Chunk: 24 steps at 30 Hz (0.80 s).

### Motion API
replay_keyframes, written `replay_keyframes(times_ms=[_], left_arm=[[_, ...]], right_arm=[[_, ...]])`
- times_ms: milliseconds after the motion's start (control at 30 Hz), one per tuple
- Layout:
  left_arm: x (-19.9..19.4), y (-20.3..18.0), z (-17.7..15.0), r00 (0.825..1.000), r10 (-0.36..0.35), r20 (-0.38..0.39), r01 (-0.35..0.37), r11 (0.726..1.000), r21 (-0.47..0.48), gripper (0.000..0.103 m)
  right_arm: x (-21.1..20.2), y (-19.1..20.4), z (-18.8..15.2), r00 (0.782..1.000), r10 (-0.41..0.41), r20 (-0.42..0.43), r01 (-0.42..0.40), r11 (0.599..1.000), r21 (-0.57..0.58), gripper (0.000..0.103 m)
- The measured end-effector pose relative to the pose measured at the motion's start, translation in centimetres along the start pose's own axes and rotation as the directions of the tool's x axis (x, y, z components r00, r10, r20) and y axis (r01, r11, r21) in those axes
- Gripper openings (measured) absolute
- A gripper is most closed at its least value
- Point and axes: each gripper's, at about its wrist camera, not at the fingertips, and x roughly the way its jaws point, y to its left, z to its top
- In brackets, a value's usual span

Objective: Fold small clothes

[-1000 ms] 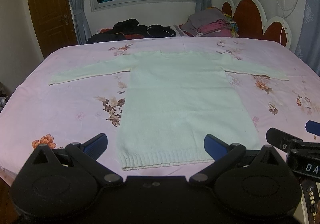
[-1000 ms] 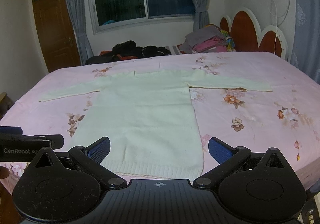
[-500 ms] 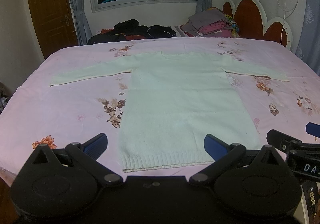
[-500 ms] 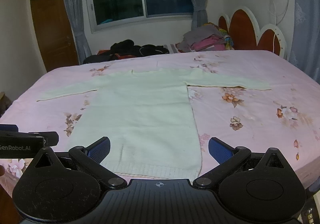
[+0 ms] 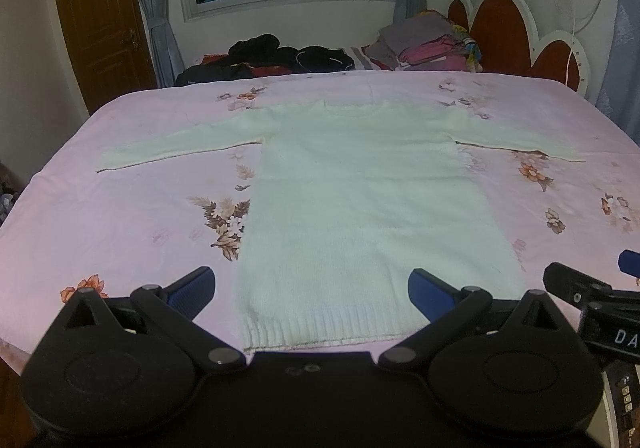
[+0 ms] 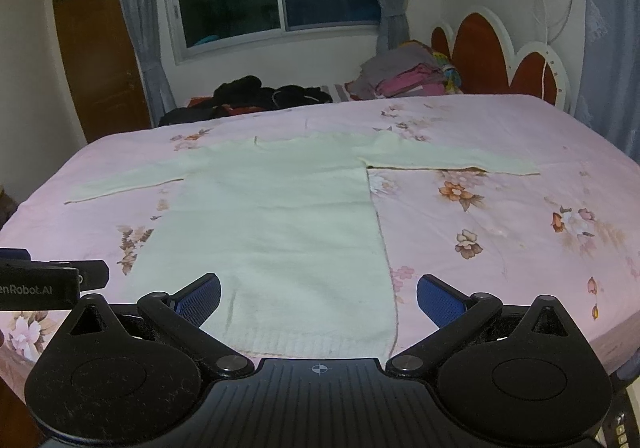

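A pale cream knitted sweater lies flat on the pink floral bed, both sleeves spread out sideways and its ribbed hem nearest me. It also shows in the right wrist view. My left gripper is open and empty, held above the hem at the bed's near edge. My right gripper is open and empty, over the hem's right corner. Each gripper shows at the edge of the other's view, the right one and the left one.
A pile of dark clothes and a stack of folded coloured clothes lie at the far end of the bed. A red and white headboard stands at the back right. A wooden door is at the left.
Both views have shifted slightly, the sweater sitting a little lower in frame. The sweater has not moved and both grippers stay open.
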Motion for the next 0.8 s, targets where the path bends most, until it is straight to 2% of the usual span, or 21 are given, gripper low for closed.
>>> replay_keyframes(times_ms=[367, 800], left_arm=[[2.7, 0.1, 1.4, 1.0, -0.001, -0.025, 0.001, 1.0, 0.002, 0.103], [8.9, 1.5, 5.5, 0.998, -0.03, -0.052, 0.031, 0.999, 0.017, 0.103]], right_arm=[[2.6, -0.7, 1.2, 1.0, -0.03, -0.003, 0.03, 0.999, 0.021, 0.103], [7.7, -0.9, 4.2, 0.995, -0.098, -0.005, 0.099, 0.994, 0.053, 0.103]])
